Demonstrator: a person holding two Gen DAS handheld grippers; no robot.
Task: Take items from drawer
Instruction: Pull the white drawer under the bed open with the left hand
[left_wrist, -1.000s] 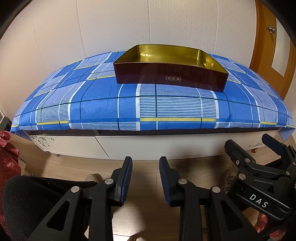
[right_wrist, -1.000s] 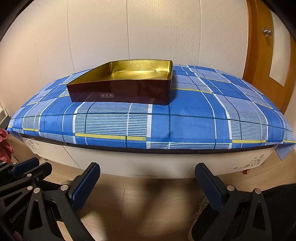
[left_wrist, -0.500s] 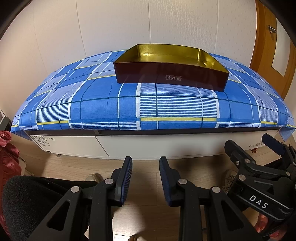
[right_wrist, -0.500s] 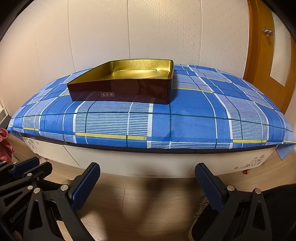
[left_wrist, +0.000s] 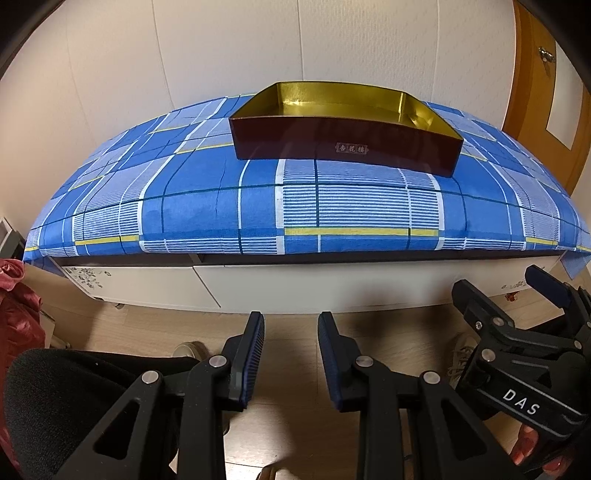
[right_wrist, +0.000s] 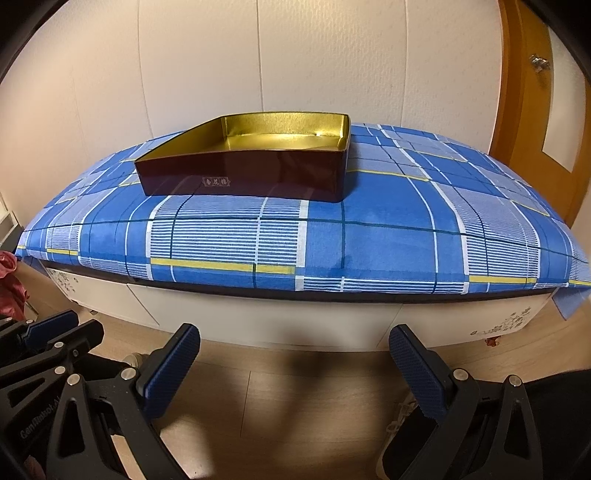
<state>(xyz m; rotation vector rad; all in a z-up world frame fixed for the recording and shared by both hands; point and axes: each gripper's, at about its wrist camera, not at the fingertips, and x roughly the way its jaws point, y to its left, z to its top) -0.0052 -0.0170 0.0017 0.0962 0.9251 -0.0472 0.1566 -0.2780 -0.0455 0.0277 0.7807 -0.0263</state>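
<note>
Left hand-held gripper (left_wrist: 291, 332) clenched and empty, right hand-held gripper (right_wrist: 294, 349) released, both over bare floor (right_wrist: 295, 398) before closed drawers (left_wrist: 332, 291); gold-lined box (left_wrist: 343, 125) sits toward the checked cloth's (left_wrist: 207, 218) back edge.

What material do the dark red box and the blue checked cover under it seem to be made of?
Box: likely tin or lacquered card. Its glossy maroon walls mirror the cloth, and the inside is shiny gold.
Cover: woven fabric, matte, with printed stripes and faint creases.
</note>
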